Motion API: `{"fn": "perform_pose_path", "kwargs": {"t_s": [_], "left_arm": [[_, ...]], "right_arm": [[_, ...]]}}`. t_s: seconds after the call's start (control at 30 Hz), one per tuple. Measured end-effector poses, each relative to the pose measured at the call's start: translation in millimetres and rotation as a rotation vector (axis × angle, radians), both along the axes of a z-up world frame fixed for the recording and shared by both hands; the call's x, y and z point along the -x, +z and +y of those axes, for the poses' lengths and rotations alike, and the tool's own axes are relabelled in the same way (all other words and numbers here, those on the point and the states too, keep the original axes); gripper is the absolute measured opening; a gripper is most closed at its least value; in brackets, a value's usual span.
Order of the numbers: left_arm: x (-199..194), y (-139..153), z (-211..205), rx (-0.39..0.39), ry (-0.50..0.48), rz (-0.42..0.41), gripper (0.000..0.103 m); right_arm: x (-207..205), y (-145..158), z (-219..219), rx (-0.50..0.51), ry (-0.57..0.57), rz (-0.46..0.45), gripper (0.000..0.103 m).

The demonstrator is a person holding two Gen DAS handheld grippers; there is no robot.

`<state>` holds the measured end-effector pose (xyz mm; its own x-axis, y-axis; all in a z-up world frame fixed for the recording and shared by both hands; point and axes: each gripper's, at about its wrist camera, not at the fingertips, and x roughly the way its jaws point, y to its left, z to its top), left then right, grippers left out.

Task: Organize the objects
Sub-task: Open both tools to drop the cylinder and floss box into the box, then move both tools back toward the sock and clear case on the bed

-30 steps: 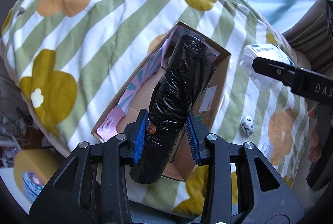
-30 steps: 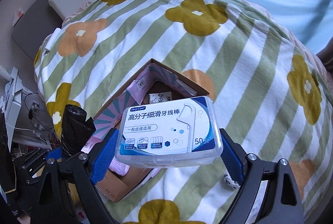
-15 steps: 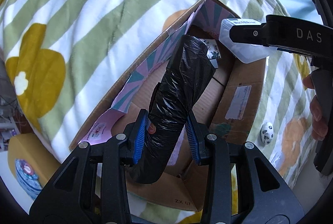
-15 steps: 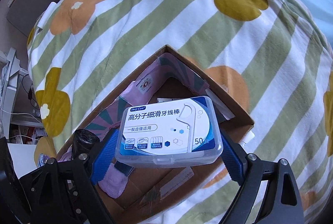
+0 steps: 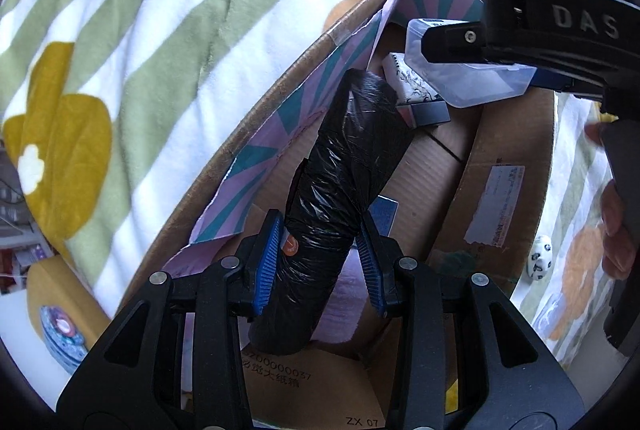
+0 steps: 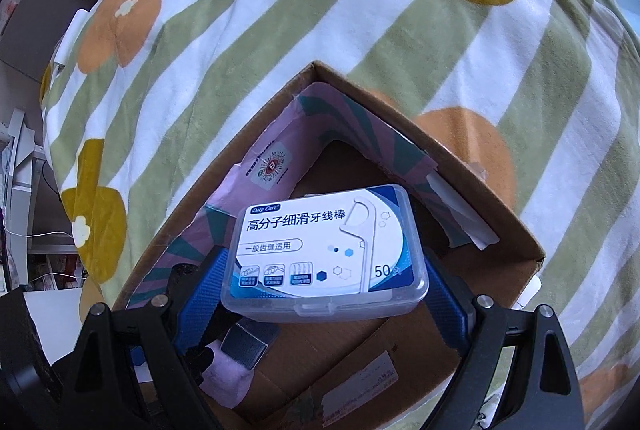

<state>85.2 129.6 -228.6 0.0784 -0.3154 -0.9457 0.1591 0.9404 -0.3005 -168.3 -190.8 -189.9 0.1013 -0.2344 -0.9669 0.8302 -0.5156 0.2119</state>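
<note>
a: both hands are down over the cardboard box (image 6: 472,190) on the bed now. the left gripper (image 5: 320,262) is clamped tight on the black plastic-wrapped roll (image 5: 344,174), and the roll's far end is already inside the box, leaning toward the patterned paper lining (image 5: 280,142).

b: and the right gripper (image 6: 324,282)?

a: set wide, its blue pads pressing the 2 short ends of the clear floss pick case (image 6: 324,250). the case hangs just above the box floor, near the far corner.

b: what worries you?

a: crowding, i'd say. in the left view the case sits right beside the roll's tip, with a small printed box (image 5: 416,94) under both. if the roll goes down first it may lie on that small box and tilt, or roll against the case.

b: anything else?

a: the case is smooth and held only by its ends; a knock from the roll could twist it loose. also the lining is torn and loose, so the roll could snag it and drag it down. the bed (image 6: 280,10) is soft too, so a hard push might tip the box.
</note>
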Motion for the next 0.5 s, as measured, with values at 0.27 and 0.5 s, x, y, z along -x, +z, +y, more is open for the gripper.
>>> {"fn": "perform_pose_path", "kwargs": {"t_s": [0.27, 0.5], "left_arm": [[11.4, 7.3, -3.7, 0.023, 0.081, -0.01, 0.103], [7.8, 10.3, 5.8, 0.047, 0.111, -0.01, 0.103]], "right_arm": [[2.7, 4.1, 3.6, 0.051, -0.041, -0.001, 0.103], [-3.8, 11.6, 13.0, 0.05, -0.039, 0.038, 0.103]]}}
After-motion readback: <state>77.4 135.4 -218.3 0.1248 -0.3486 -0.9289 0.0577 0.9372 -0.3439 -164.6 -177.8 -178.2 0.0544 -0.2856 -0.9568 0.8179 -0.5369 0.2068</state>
